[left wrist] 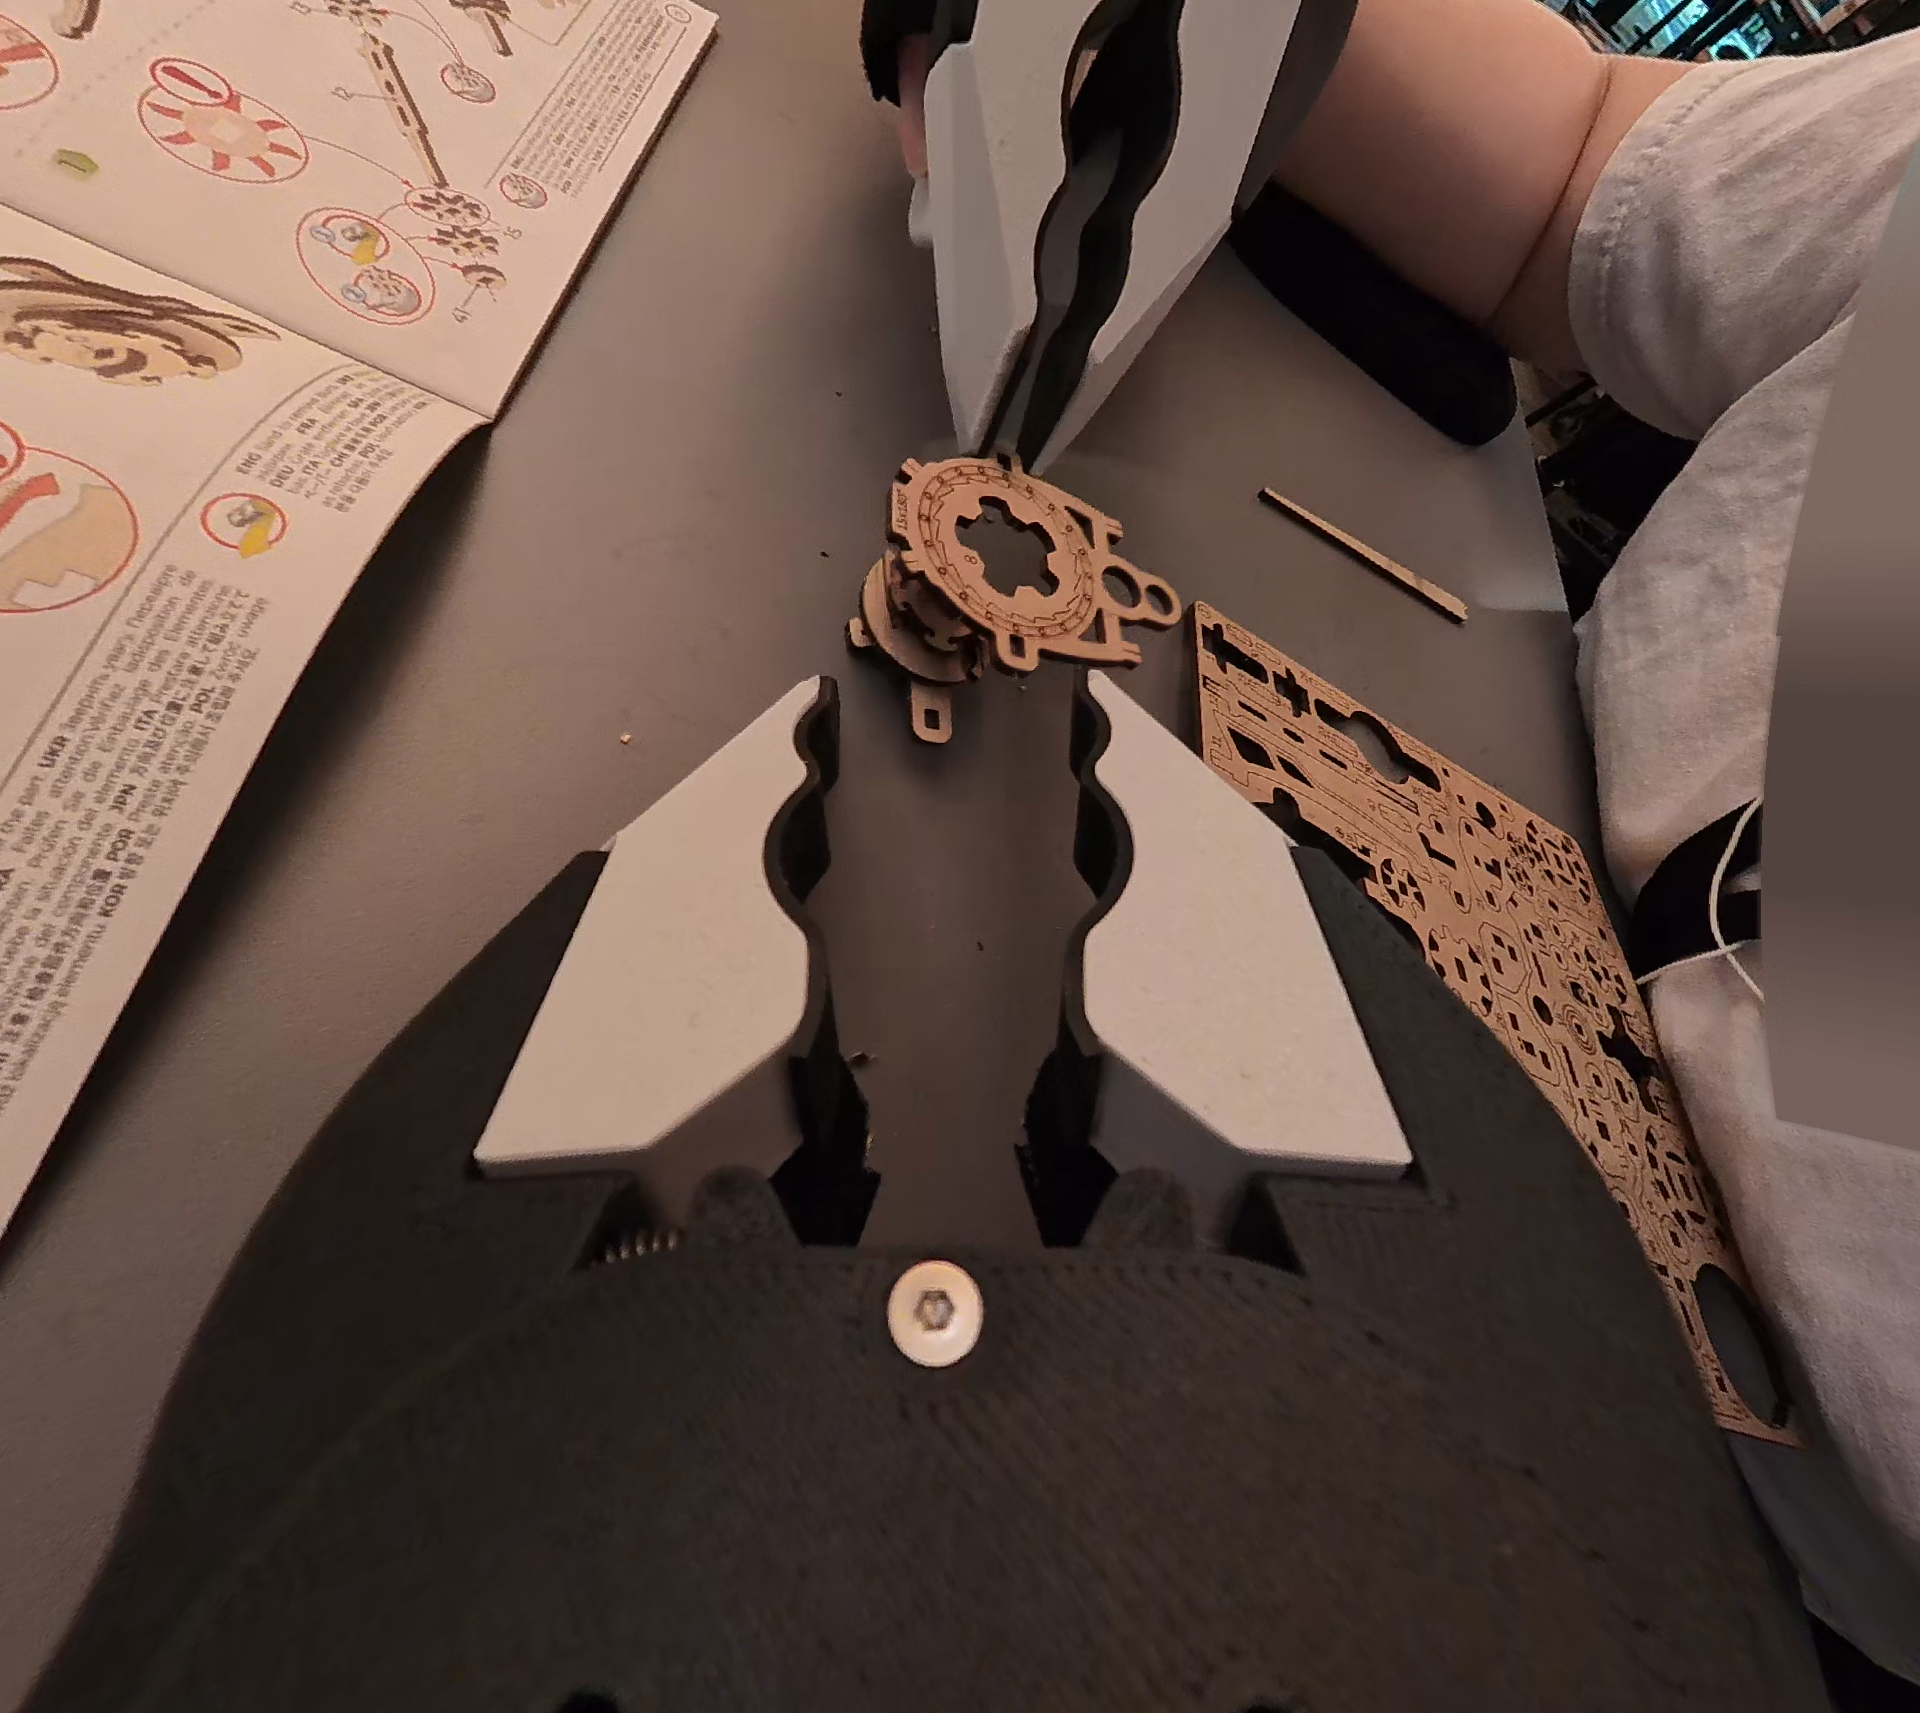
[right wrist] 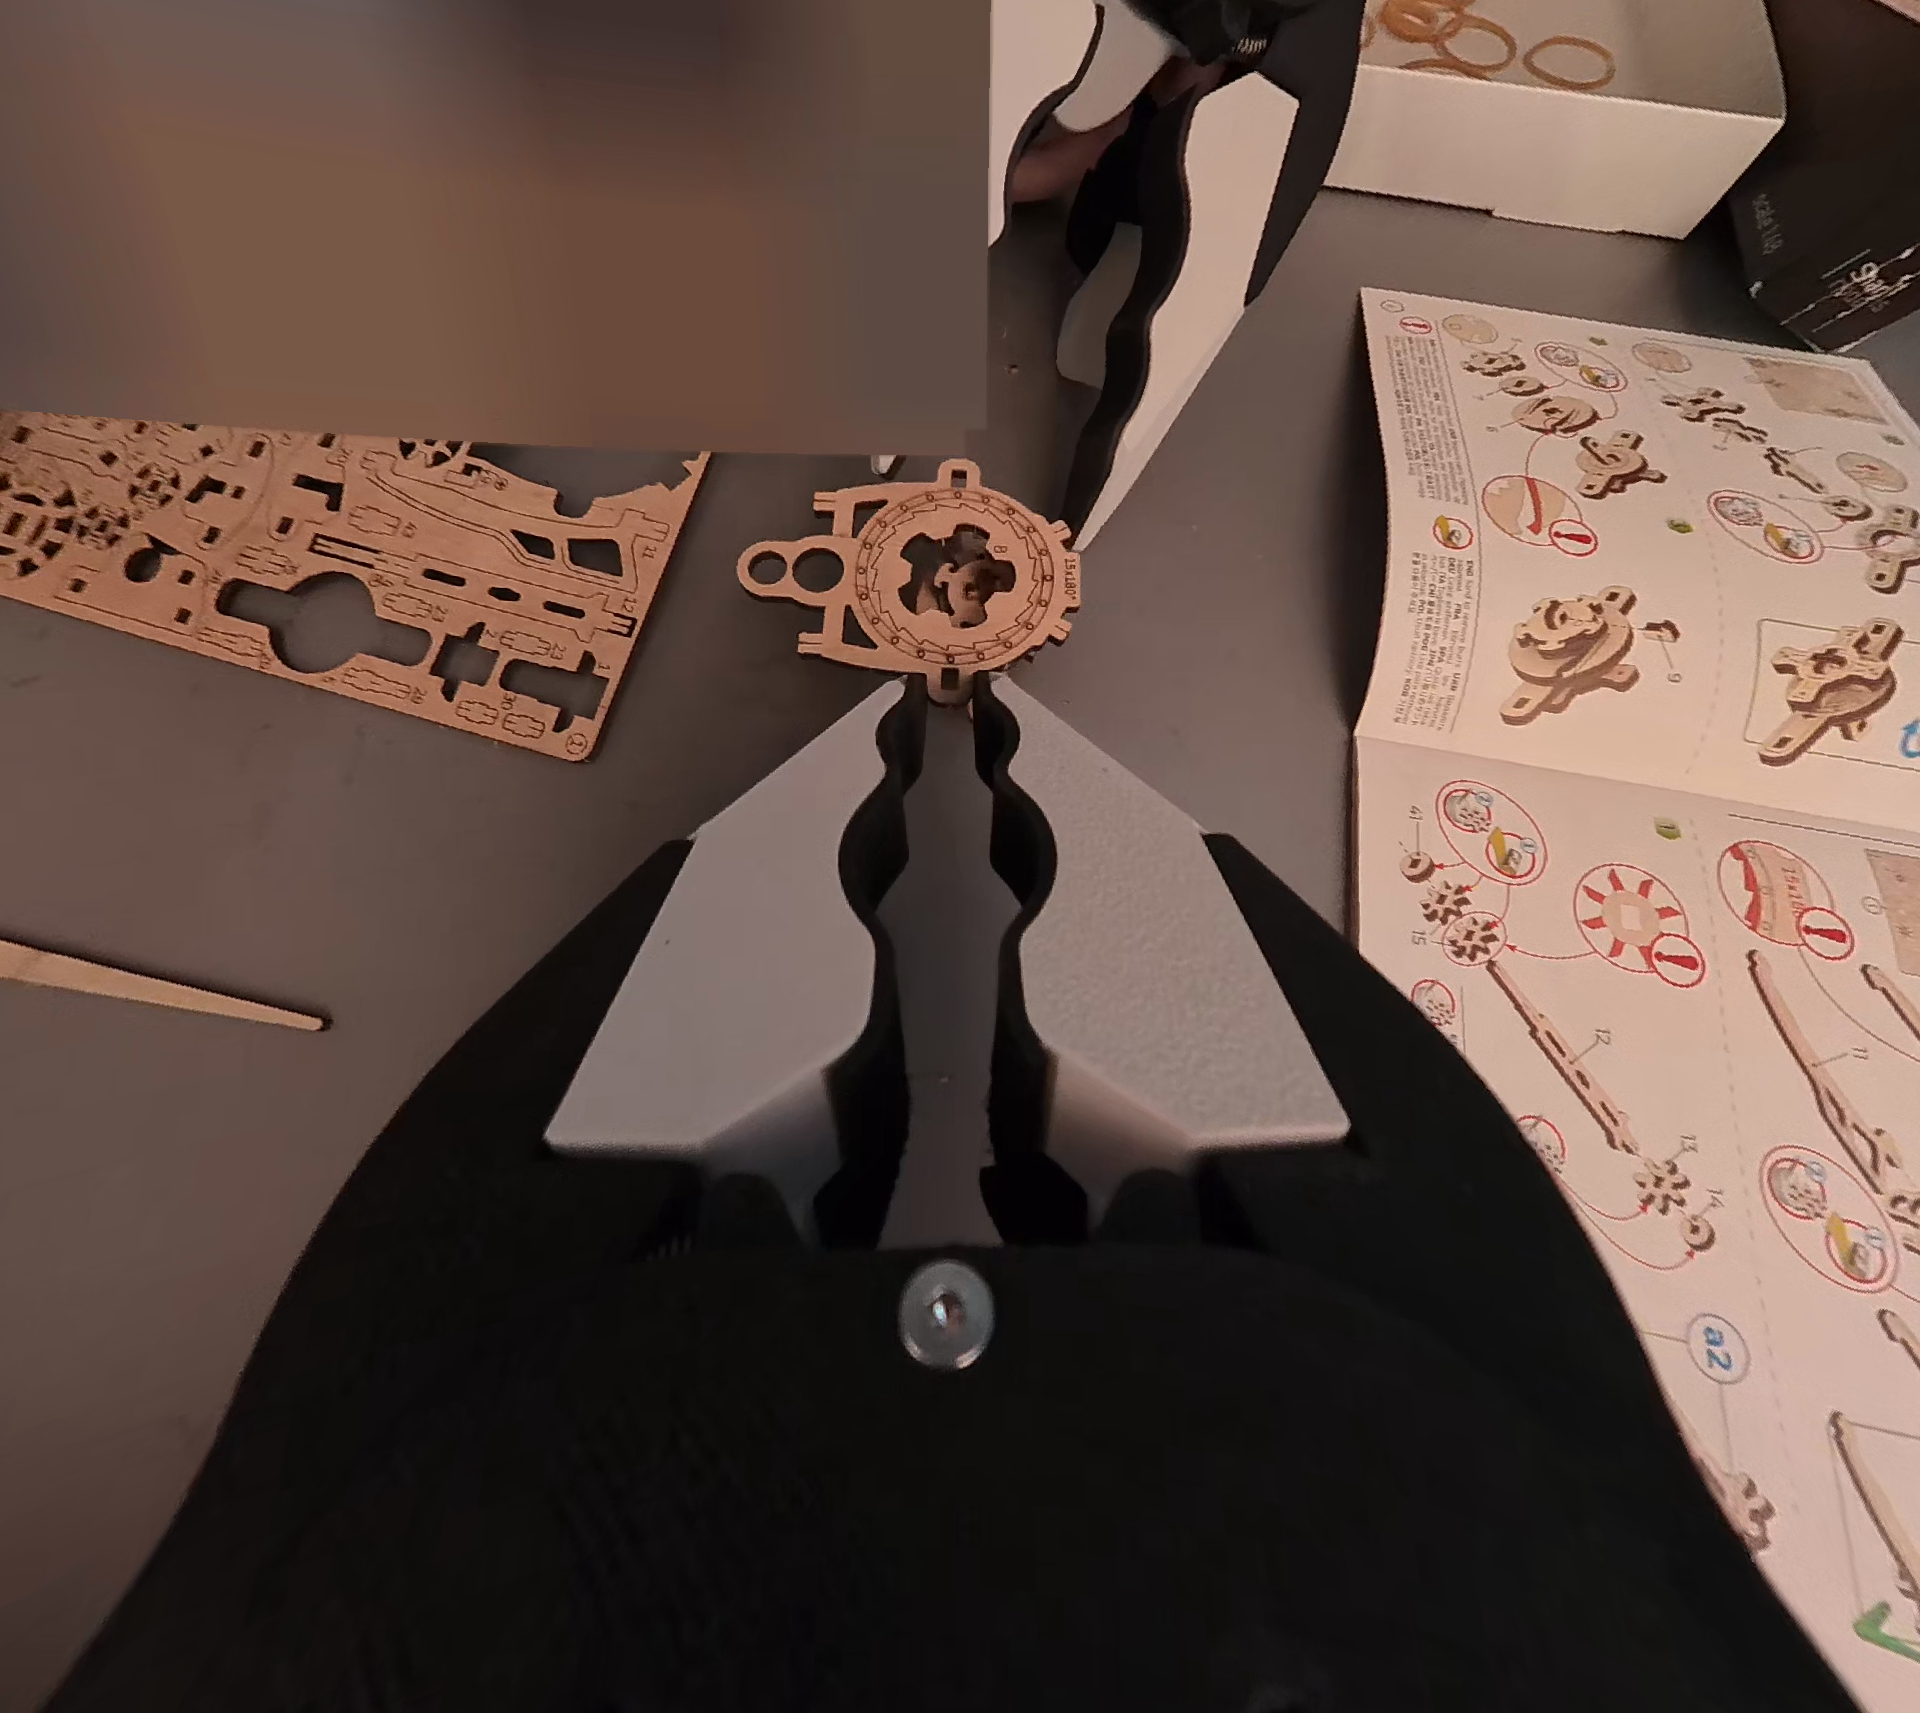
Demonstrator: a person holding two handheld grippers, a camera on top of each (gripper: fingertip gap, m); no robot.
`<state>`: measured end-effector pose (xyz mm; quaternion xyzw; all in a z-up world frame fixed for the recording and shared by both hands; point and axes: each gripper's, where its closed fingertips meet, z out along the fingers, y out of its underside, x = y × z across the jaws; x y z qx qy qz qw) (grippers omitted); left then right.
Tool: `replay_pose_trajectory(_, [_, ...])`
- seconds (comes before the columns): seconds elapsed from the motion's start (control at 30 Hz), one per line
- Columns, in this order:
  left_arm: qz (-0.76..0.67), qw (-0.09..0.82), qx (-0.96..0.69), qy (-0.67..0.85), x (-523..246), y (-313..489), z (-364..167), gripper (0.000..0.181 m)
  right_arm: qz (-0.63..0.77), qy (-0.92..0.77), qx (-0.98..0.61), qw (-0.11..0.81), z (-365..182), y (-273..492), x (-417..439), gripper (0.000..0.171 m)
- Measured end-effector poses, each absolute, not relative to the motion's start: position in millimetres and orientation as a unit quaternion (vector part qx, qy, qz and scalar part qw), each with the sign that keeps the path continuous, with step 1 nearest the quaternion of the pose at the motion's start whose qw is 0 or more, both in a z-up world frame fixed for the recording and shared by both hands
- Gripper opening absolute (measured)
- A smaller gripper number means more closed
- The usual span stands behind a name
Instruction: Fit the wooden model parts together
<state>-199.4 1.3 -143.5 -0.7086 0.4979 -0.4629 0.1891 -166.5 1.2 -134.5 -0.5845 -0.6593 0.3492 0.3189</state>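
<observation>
A round wooden plate (left wrist: 1013, 567) with a toothed ring and a shaped centre hole lies tilted on a small wooden hub assembly (left wrist: 914, 629) on the dark table. My right gripper (right wrist: 945, 689) is shut on a small tab at the plate's edge; it also shows in the left wrist view (left wrist: 1006, 458), reaching in from the far side. My left gripper (left wrist: 956, 713) is open just short of the assembly, with a small tab of the hub between its tips. One of its fingers (right wrist: 1174, 333) shows beyond the plate (right wrist: 961, 588) in the right wrist view.
An open instruction booklet (left wrist: 260, 136) (right wrist: 1642, 728) lies beside the work. A punched wooden parts sheet (left wrist: 1455, 936) (right wrist: 312, 572) and a thin wooden stick (left wrist: 1361, 557) (right wrist: 156, 988) lie on the other side. A white box (right wrist: 1704, 136) holds rubber bands. A person's arm (left wrist: 1455, 136) is close. About 5 cm separates my left fingertips from my right. From either gripper's tips it is about 15 cm to the thin wooden stick (right wrist: 156, 988). The left camera catches it too, in the left wrist view (left wrist: 1339, 540).
</observation>
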Motion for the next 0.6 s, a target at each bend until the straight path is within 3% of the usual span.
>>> replay_pose_trajectory(0.6, [-0.463,0.189,-0.709,0.497,-202,2,-144,0.044,0.384,-0.632,-0.581,0.34,-119,6,-159,0.007])
